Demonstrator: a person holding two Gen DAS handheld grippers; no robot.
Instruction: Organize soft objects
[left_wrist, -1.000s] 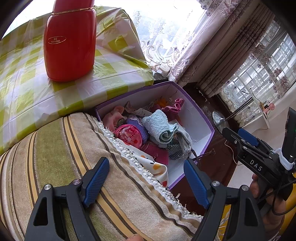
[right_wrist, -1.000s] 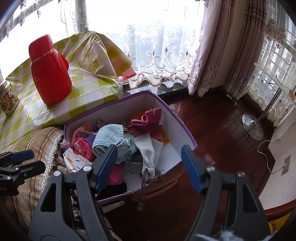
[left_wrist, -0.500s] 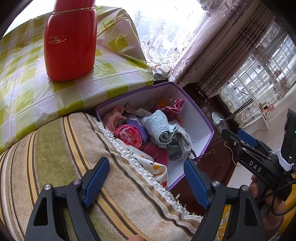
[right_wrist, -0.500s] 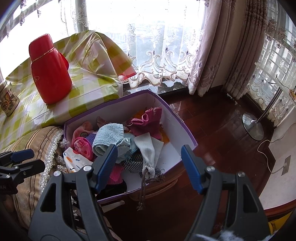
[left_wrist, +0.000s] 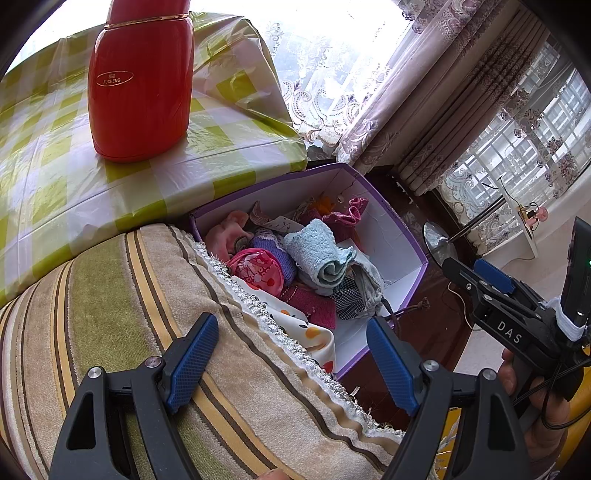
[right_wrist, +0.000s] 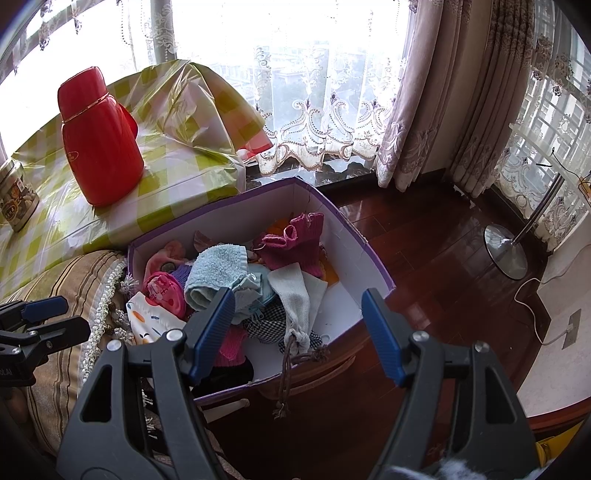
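Both grippers empty, fingers spread wide apart. Soft objects sit heaped in the purple-rimmed white cardboard box (right_wrist: 347, 254): rolled light-blue terry towel (right_wrist: 216, 275), magenta knit piece (right_wrist: 295, 243), pink printed cap (right_wrist: 164, 293), grey drawstring pouch (right_wrist: 295, 306) with its cord hanging over the near rim.

Right gripper (right_wrist: 297, 334) hovers directly above the box's near edge; the towel roll lies just ahead of its left finger, long axis running forward-left to back-right. Left gripper (left_wrist: 291, 360) is over the striped velvet cushion (left_wrist: 147, 314), with the box ahead and right of its fingers.

Right hand judged nearer. Pile fits either mid-sorting or finished stowing; can't tell which.
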